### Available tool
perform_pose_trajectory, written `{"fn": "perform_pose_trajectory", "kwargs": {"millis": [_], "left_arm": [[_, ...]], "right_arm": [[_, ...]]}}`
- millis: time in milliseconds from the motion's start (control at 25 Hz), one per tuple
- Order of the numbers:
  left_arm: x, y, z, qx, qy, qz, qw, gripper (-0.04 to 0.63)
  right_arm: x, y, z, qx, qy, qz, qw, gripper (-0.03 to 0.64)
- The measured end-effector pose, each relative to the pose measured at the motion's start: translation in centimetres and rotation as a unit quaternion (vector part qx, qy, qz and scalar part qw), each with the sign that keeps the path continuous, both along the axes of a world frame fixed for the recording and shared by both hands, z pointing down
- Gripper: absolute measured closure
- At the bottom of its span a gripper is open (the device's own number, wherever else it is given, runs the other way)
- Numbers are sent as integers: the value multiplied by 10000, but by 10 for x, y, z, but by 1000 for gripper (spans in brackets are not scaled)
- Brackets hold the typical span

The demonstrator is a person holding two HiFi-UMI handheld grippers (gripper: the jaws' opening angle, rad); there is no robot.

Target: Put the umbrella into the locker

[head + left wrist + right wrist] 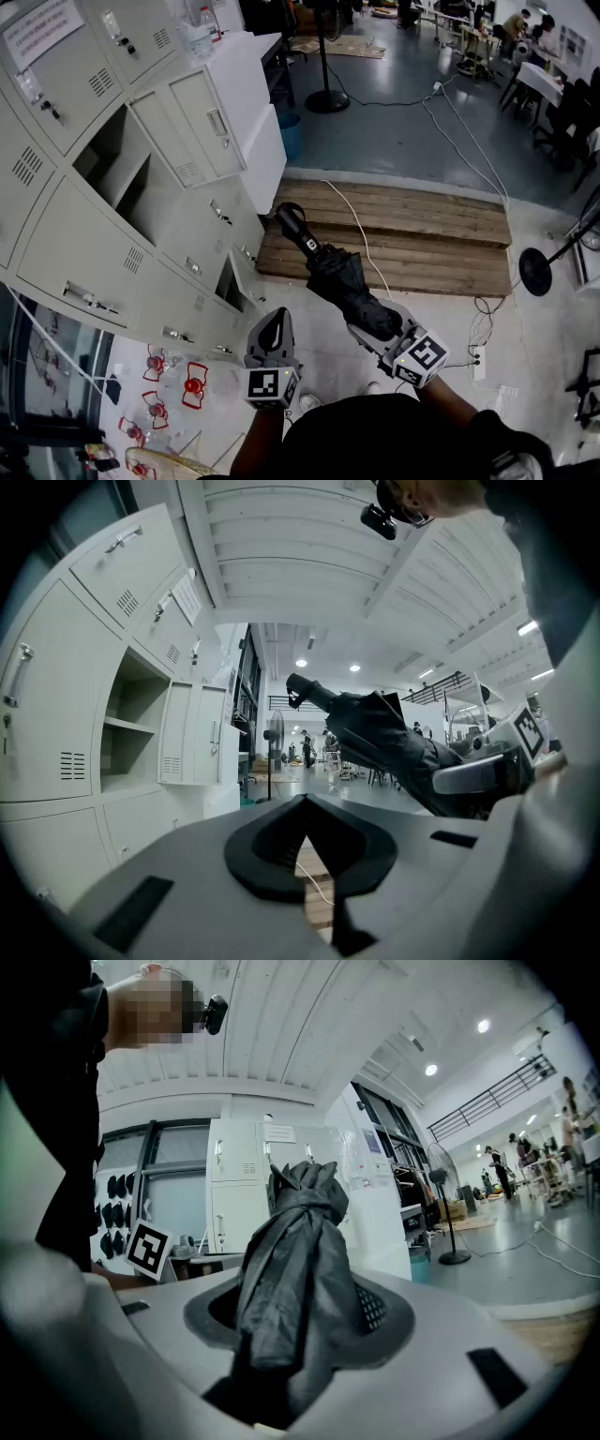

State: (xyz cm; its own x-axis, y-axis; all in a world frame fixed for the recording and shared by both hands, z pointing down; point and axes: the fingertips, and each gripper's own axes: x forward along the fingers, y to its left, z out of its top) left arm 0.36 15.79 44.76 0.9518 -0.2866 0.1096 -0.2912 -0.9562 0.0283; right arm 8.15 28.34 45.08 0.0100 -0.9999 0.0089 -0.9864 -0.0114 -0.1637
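— Where is the umbrella (pixel 345 286)?

— In the air in front of the locker (pixel 66 248) bank, outside every compartment. It is black and folded. The right gripper (pixel 377 328) pinches it by the bunched cloth at the lower end, and the handle (pixel 292 222) slants up and to the left, toward the lockers.

— Is that grip firm?

— In the right gripper view the pads press on the cloth from both sides, and the wrapped canopy rises out from between them.

— And the left gripper (pixel 273 328)?

— Its jaws are pressed together at the tips, with nothing between them. It hangs low, just left of the right one, over the pale floor (pixel 319 352).

— Which compartment is open?

— One in the upper middle of the bank. Its door (pixel 203 124) is swung out to the right, and a shelf (pixel 120 178) splits the inside in two. In the left gripper view it shows at the left, with the umbrella crossing at the right, apart from it.

— Anything else open?

— Low in the bank, near the handle in the head view, another small door (pixel 246 278) stands ajar. I cannot tell how close the handle comes to it.

— What lies beyond?

— A wooden pallet (pixel 412 239) on the floor with a white cable across it, and farther off a fan (pixel 326 94) on a round base.
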Motion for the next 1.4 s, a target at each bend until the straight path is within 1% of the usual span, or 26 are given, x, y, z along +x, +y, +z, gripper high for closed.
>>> {"fn": "perform_pose_trajectory", "kwargs": {"millis": [160, 360, 560, 680, 840, 1000, 1120, 1280, 1400], "left_arm": [[1, 1, -1, 44, 18, 7, 10000, 598], [-3, 3, -2, 49, 62, 30, 10000, 598], [-15, 0, -4, 49, 63, 43, 10000, 598], [-27, -5, -7, 159, 147, 94, 9997, 598], [-48, -20, -11, 212, 138, 39, 9997, 598], [-73, -41, -10, 273, 119, 2, 9996, 598], [-89, -58, -13, 342, 96, -55, 9994, 598], [-96, -75, -25, 409, 165, -116, 9990, 598], [-96, -87, -25, 451, 192, -164, 9987, 598]], "right_arm": [[-1, 0, -1, 38, -105, 5, 9999, 394], [-6, 1, -3, 57, -86, -43, 9999, 394], [-19, -6, -9, 195, -172, -110, 9996, 393], [-28, -13, -13, 304, -322, -127, 9989, 391], [-45, -30, -20, 492, -367, -151, 9980, 393], [-66, -55, -20, 490, -185, -114, 9986, 393], [-78, -72, -19, 514, -182, -135, 9984, 393], [-83, -95, -19, 483, -180, -243, 9984, 393], [-80, -113, -18, 468, -153, -347, 9982, 393]]}}
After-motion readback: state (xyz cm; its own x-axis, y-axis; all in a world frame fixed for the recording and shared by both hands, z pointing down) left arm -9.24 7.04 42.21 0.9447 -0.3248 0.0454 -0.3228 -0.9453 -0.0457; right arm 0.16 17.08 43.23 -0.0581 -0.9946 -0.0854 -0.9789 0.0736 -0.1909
